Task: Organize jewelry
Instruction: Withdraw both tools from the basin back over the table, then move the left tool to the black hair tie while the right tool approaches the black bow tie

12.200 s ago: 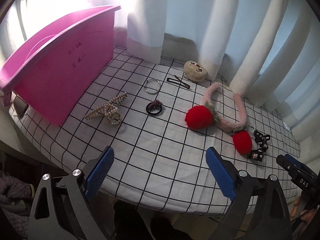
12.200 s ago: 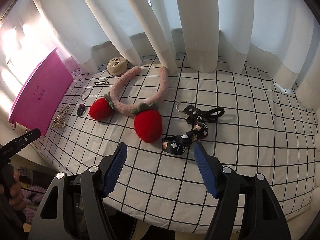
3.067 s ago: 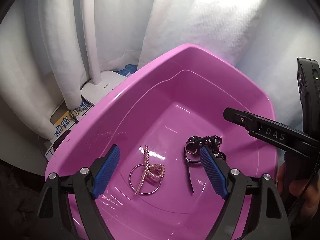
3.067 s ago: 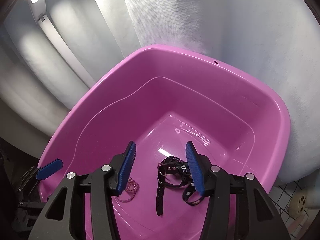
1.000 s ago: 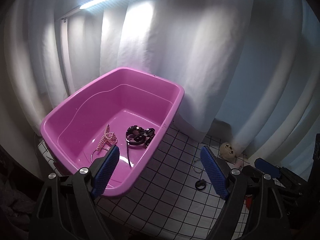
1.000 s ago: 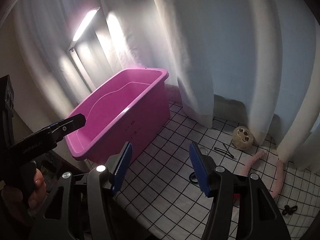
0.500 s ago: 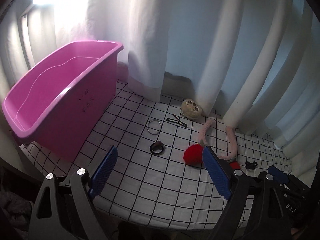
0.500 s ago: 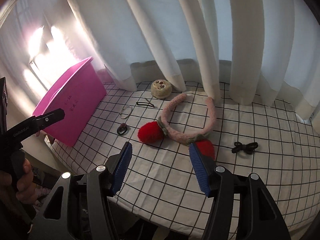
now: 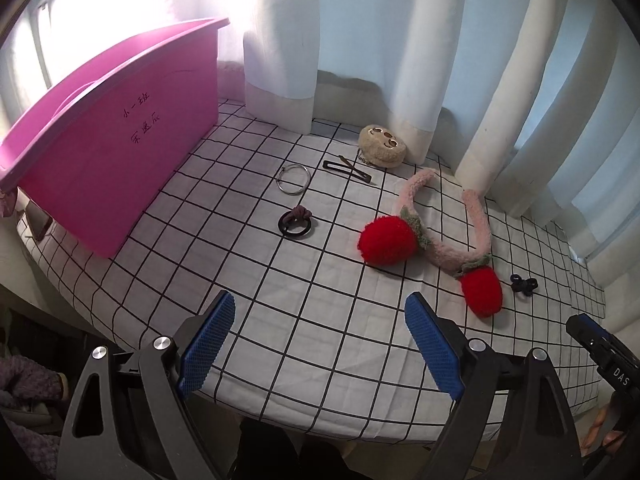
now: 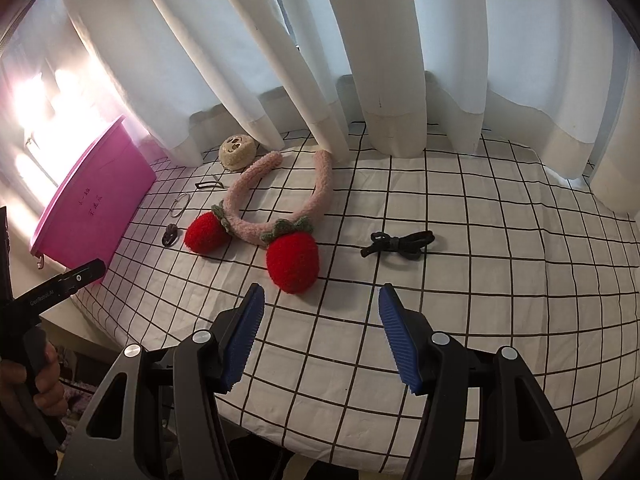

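Note:
On the checked cloth lie a pink fuzzy headband with two red strawberries (image 9: 444, 236) (image 10: 280, 216), a dark hair tie (image 9: 295, 222) (image 10: 171, 235), a silver bangle (image 9: 294, 178) (image 10: 180, 205), dark hair clips (image 9: 346, 169) (image 10: 210, 185), a beige plush piece (image 9: 382, 146) (image 10: 237, 151) and a black bow tie (image 9: 523, 284) (image 10: 398, 244). The pink bin (image 9: 108, 136) (image 10: 92, 204) stands at the left. My left gripper (image 9: 320, 334) hovers open over the near cloth, empty. My right gripper (image 10: 320, 330) is open and empty, just in front of one strawberry.
White curtains (image 10: 280, 60) hang close behind the table. The table's near edge (image 9: 280, 412) runs just under both grippers. A hand (image 10: 32, 384) holds the left gripper's handle at the left of the right wrist view.
Both grippers swung away from the pink bin, rightwards and down, over the cloth; the headband and small items now lie close in front of them.

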Action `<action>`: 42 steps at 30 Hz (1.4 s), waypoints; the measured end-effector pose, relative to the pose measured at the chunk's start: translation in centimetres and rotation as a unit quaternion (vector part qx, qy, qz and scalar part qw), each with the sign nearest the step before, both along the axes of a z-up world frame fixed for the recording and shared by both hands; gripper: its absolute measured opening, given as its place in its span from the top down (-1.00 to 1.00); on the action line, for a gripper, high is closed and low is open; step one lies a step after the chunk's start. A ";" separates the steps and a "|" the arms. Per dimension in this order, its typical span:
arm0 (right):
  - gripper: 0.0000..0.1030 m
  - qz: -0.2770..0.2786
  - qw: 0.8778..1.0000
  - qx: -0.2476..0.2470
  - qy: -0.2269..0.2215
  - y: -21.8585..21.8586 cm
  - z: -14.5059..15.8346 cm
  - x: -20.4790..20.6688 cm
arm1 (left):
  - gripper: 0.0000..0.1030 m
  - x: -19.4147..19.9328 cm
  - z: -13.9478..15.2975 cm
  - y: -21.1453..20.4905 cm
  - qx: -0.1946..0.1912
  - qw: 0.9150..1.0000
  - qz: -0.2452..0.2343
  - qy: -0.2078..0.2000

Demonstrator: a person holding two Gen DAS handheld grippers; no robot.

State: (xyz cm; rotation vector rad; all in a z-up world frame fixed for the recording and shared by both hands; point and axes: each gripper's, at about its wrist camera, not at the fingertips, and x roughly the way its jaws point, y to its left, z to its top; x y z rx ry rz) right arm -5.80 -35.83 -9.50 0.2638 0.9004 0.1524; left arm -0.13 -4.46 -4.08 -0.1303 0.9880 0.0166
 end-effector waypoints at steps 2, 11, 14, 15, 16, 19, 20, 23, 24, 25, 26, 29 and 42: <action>-0.11 -0.007 1.000 -0.002 -0.001 -0.5 -0.4 0.1 | -0.65 0.3 -0.3 0.2 0.003 1.000 0.004 0.000; -0.11 -0.060 0.998 -0.016 0.012 -2.8 -3.3 1.6 | -0.67 3.4 -3.1 1.5 0.008 1.000 0.012 0.000; -0.11 -0.070 0.997 -0.015 0.022 -3.1 -4.5 2.7 | -0.67 4.6 -4.5 1.7 0.010 1.000 0.012 0.005; -0.11 -0.074 0.997 -0.014 0.024 -3.1 -4.9 3.0 | -0.67 5.0 -4.9 1.8 0.009 1.000 0.011 0.007; -0.11 -0.080 0.996 -0.011 0.024 -3.1 -5.1 3.4 | -0.67 5.3 -5.3 1.9 0.008 1.000 0.008 0.008; -0.11 -0.094 0.995 -0.004 0.024 -3.0 -5.8 4.1 | -0.67 6.5 -6.5 2.2 0.017 1.000 -0.001 0.010; -0.11 -0.097 0.995 -0.003 0.025 -2.9 -6.1 4.3 | -0.67 6.8 -6.9 2.3 0.021 1.000 -0.003 0.010; -0.11 -0.104 0.994 -0.004 0.031 -2.7 -6.8 4.9 | -0.67 7.8 -7.7 2.8 0.024 1.000 -0.007 0.009; -0.11 -0.107 0.994 -0.006 0.031 -2.6 -7.0 5.1 | -0.67 8.1 -7.9 3.0 0.024 1.000 -0.009 0.009; -0.11 -0.110 0.993 -0.007 0.032 -2.5 -7.1 5.2 | -0.67 8.4 -8.1 3.2 0.026 1.000 -0.010 0.010; -0.11 -0.112 0.993 -0.009 0.033 -2.4 -7.2 5.3 | -0.67 8.8 -8.3 3.2 0.026 1.000 -0.011 0.012; -0.11 -0.117 0.992 -0.016 0.035 -2.2 -7.5 5.6 | -0.67 9.8 -8.6 3.5 0.023 0.999 -0.015 0.016; -0.11 -0.140 0.989 -0.025 0.036 -1.8 -8.0 7.2 | -0.67 12.6 -9.4 3.8 0.021 0.999 -0.025 0.020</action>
